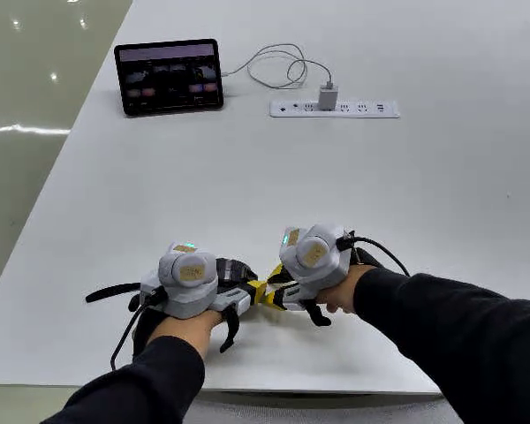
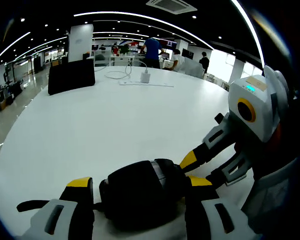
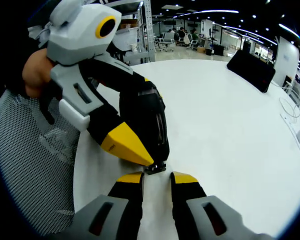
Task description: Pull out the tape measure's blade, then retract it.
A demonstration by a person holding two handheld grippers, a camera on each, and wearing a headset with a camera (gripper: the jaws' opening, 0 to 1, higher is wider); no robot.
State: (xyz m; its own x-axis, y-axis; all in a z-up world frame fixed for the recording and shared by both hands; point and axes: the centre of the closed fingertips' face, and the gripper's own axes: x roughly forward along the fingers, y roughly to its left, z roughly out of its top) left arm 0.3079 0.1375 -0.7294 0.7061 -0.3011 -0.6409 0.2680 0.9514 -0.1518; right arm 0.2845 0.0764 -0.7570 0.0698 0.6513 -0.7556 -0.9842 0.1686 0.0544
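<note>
The tape measure (image 1: 234, 268) is a black case near the table's front edge. My left gripper (image 1: 247, 281) is shut on it; in the left gripper view the case (image 2: 140, 192) fills the space between the two yellow-tipped jaws of that gripper (image 2: 140, 182). My right gripper (image 1: 272, 287) faces it from the right. In the right gripper view the case (image 3: 147, 120) lies ahead, and its small metal blade hook (image 3: 155, 168) sits just beyond my right gripper (image 3: 156, 178), whose jaws stand slightly apart with nothing between them. No blade is drawn out.
A dark tablet (image 1: 169, 76) stands at the back left of the white table (image 1: 380, 194). A white power strip (image 1: 334, 108) with a charger (image 1: 328, 94) and looped cable (image 1: 278, 66) lies behind. A mesh chair (image 3: 30, 165) is off the table's near edge.
</note>
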